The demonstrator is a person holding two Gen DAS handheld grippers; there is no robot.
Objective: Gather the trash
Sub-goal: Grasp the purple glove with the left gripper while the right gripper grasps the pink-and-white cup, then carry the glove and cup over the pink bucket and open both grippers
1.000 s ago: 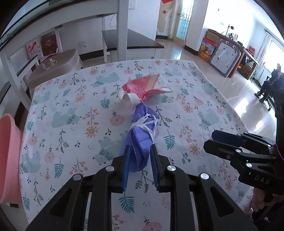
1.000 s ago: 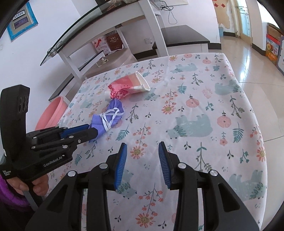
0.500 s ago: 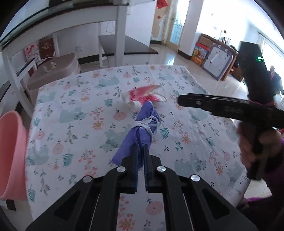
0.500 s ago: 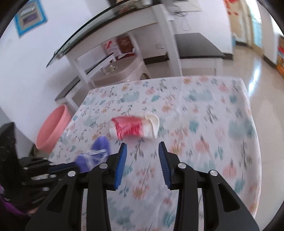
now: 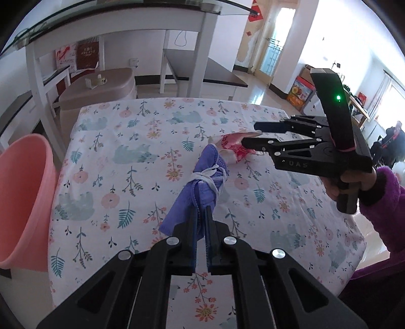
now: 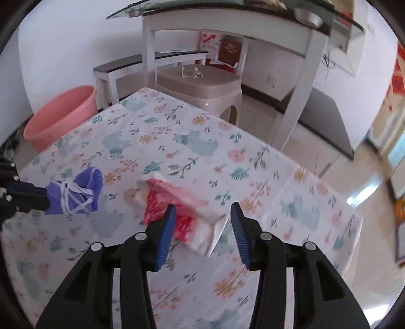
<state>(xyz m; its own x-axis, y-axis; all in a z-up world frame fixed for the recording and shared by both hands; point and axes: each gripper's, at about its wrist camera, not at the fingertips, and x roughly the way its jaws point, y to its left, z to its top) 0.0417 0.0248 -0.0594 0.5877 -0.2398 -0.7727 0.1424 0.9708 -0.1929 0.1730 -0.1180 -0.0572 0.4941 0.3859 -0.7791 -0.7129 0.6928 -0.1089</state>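
1. The left gripper is clamped on a rolled purple mask tied with its white straps, lifted just above the floral tablecloth.
2. The right gripper hovers over a crushed red-and-white paper cup lying on the cloth, its jaws opening and not touching it.
3. Likely next: lower and close around the cup, then carry both to the pink bin beside the table.

A home living room: floral tablecloth, glass-topped white desk, plastic stool, pink basin.
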